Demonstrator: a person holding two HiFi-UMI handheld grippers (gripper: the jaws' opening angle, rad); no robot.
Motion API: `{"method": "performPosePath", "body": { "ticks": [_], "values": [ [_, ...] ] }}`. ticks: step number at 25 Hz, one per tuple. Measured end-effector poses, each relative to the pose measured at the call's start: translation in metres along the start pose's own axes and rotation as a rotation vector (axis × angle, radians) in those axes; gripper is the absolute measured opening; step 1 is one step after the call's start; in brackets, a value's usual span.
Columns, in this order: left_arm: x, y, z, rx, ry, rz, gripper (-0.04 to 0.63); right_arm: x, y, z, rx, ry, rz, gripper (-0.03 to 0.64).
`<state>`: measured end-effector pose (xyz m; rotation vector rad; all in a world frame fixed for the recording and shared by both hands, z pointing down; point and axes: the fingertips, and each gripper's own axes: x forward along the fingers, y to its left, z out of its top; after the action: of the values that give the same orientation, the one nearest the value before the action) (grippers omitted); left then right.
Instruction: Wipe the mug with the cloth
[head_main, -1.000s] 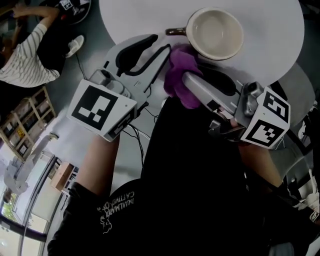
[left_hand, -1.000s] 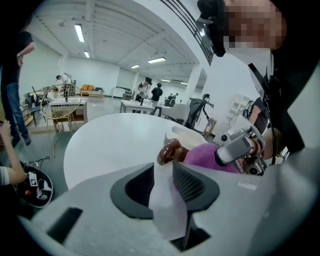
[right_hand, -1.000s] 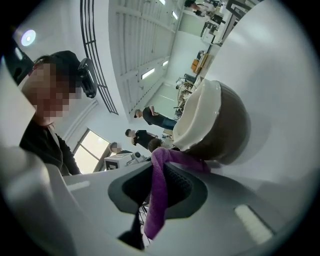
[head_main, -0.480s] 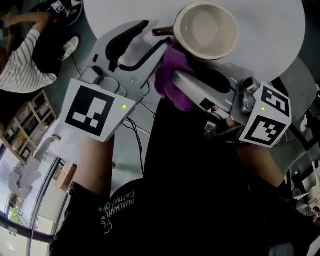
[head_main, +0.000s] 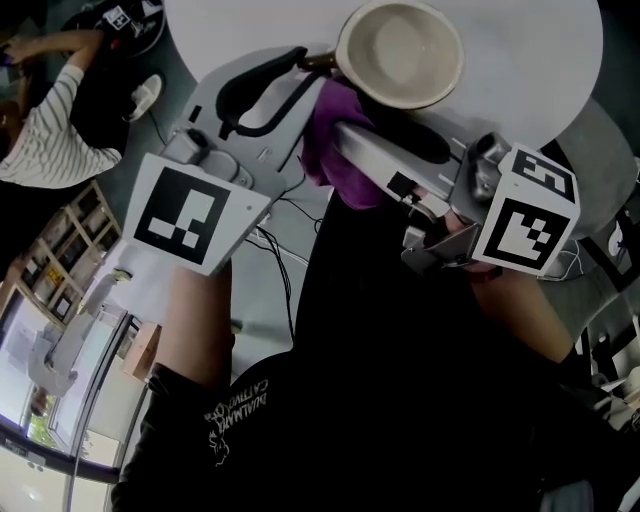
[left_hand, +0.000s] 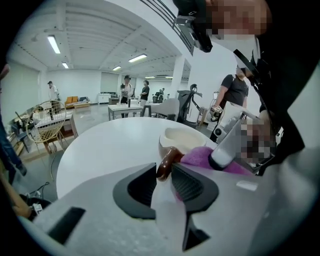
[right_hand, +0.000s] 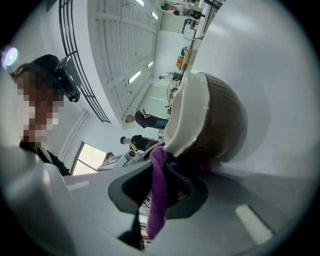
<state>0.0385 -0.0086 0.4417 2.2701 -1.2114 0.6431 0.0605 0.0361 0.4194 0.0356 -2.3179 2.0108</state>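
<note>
On my left gripper (left_hand: 163, 172) the jaws have just been closing and now pinch the mug's brown handle (left_hand: 167, 160). I judge this grip is there to steady the cream-lined mug (left_hand: 184, 140) on the white round surface (left_hand: 105, 150). On my right gripper (right_hand: 162, 175) the jaws are clamped on the purple cloth (right_hand: 156, 200), pressing its fold against the mug's outer wall just under the rim, ready to rub.

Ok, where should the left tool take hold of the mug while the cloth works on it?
The brown handle, coming in from the side of the left tool. It sticks out sideways from the upright mug toward that tool, a thin loop that jaws can span; the mug itself looks too wide. The jaws have just been closing, with the handle between them.
</note>
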Motion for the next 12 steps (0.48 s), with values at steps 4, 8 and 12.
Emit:
{"method": "performPosePath", "body": {
  "ticks": [4,8,12],
  "values": [
    [-0.0031,-0.0021,0.001,0.089,0.037,-0.013,0.083,0.0012,0.0009,0.0016,0.086,-0.019,0.006,0.058],
    [-0.008,-0.0046,-0.004,0.124,0.049,-0.019,0.072,0.0019,0.0008,0.0016,0.135,-0.032,0.005,0.058],
    [-0.0099,-0.0022,-0.0076,0.125,0.065,-0.016,0.071,-0.0008,-0.0012,0.0021,0.134,-0.032,-0.017,0.058]
  ]
}}
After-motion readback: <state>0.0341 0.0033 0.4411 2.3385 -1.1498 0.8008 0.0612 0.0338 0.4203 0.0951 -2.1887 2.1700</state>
